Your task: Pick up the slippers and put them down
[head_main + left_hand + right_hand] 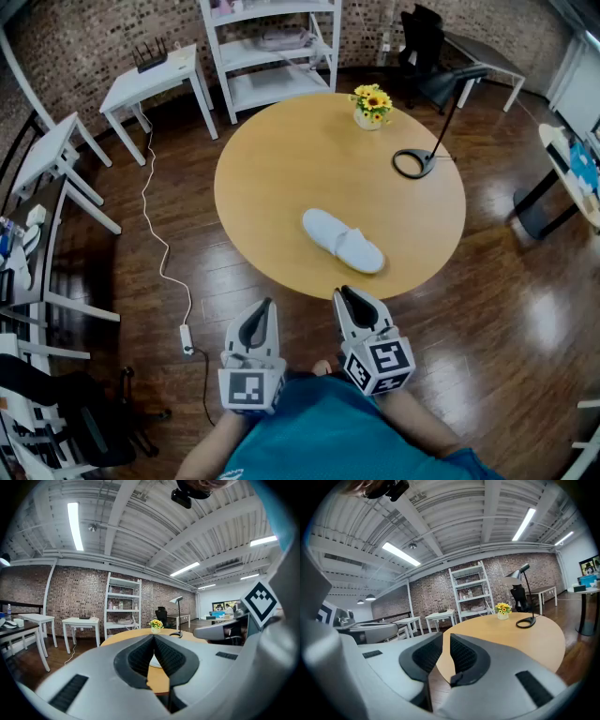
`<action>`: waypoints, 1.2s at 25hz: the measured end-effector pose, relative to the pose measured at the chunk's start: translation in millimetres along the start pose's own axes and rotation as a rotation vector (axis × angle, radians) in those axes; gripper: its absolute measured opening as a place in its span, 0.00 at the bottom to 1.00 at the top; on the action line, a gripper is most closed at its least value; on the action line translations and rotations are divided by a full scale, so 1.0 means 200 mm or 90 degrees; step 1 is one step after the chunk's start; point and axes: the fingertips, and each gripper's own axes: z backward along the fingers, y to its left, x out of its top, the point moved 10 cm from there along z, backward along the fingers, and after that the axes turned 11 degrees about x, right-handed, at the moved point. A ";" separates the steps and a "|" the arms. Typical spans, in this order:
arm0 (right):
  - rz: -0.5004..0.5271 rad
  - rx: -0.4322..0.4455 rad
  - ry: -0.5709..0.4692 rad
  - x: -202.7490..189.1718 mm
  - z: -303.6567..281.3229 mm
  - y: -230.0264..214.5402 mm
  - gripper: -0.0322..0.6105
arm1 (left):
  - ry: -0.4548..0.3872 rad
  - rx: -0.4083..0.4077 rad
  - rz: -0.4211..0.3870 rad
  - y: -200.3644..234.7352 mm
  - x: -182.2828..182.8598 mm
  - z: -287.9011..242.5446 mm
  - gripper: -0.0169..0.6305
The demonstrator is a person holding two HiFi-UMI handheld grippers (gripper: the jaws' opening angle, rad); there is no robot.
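Note:
A white slipper (342, 241) lies flat on the round wooden table (281, 187), near its front edge; whether a second one lies with it I cannot tell. Both grippers hang side by side over the floor, just short of the table's near rim and apart from the slipper. My left gripper (265, 309) is shut, its dark pads meeting at the tip (153, 637) with nothing held. My right gripper (349, 298) stands open by a narrow gap (446, 636), and nothing is between its jaws.
A pot of yellow flowers (371, 105) and a black desk lamp (417, 161) stand at the table's far side. Behind are a white shelf unit (272, 56) and white side tables (155, 80). A cable with a power strip (187, 337) runs over the floor at left.

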 end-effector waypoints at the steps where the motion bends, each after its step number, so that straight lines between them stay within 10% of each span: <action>1: -0.005 -0.008 0.004 -0.01 -0.01 -0.04 0.17 | 0.001 -0.003 0.004 0.00 -0.01 -0.03 0.03; 18: -0.096 -0.123 0.101 -0.11 -0.53 -0.50 0.25 | 0.053 -0.141 0.003 0.16 -0.12 -0.65 0.20; 30: -0.174 -0.138 0.252 -0.34 -0.86 -0.94 0.28 | 0.068 -0.065 0.001 0.20 -0.06 -0.82 0.20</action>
